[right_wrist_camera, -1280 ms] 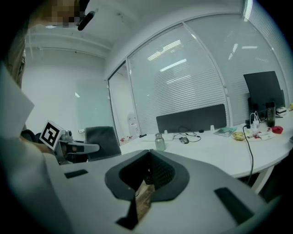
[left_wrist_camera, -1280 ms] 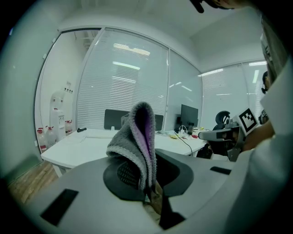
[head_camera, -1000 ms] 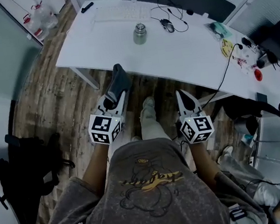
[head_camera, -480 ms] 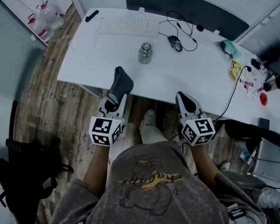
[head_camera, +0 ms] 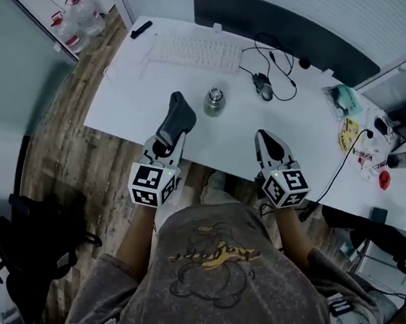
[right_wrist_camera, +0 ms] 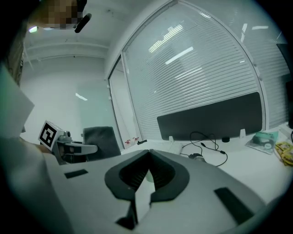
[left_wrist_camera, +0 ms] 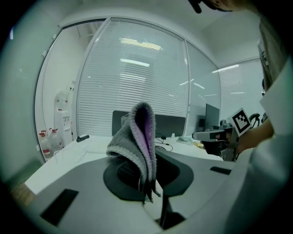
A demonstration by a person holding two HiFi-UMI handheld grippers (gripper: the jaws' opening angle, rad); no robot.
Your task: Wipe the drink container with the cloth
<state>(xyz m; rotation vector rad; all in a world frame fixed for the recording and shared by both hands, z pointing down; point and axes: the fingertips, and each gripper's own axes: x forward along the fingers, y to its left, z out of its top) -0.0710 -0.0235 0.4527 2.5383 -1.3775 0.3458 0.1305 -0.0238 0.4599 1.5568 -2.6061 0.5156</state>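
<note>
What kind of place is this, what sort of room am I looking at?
Most likely an office: a long white desk carries a flat white keyboard and a black wired mouse, with white slatted blinds behind it.

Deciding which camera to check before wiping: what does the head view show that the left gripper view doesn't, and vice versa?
Head view only: the drink container upright on the desk. Left gripper view only: the left gripper with jaws closed on the lower edge of the cloth. Both: the cloth, the desk and the right gripper.
</note>
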